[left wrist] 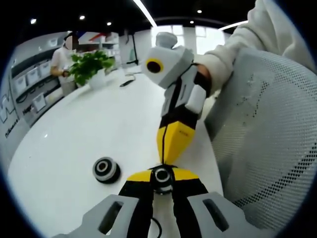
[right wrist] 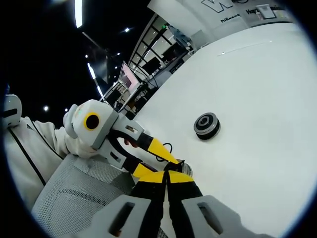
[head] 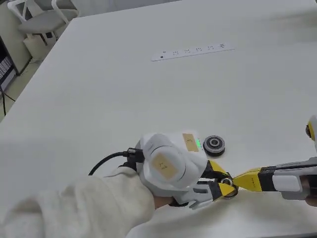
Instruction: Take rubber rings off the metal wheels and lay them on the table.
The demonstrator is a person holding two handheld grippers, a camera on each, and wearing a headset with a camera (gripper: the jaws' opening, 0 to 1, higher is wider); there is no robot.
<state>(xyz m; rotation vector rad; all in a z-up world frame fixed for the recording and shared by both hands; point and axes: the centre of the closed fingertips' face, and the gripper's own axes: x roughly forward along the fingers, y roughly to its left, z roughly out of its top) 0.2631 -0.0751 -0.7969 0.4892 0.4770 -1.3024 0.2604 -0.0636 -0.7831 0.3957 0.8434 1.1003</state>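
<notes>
We see a wide white table [head: 124,99] with a white power strip [head: 193,51] lying on its far part. At far left a white chair [head: 39,17] stands on the pale floor [head: 17,82]. The left gripper view shows a potted plant [left wrist: 91,67], wall shelves [left wrist: 29,84], bright windows [left wrist: 208,37], long ceiling lights [left wrist: 143,11] and, near us, a grey mesh chair [left wrist: 267,148].

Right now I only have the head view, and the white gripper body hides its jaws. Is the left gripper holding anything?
Observer: Yes. The left gripper view shows the left gripper clamped on a metal wheel.
Operator: And the right gripper?
Observer: The right gripper is shut, its tip touching that wheel's rim.
Operator: Anything beyond my frame?
Observer: A potted plant stands farther along the table.
</notes>
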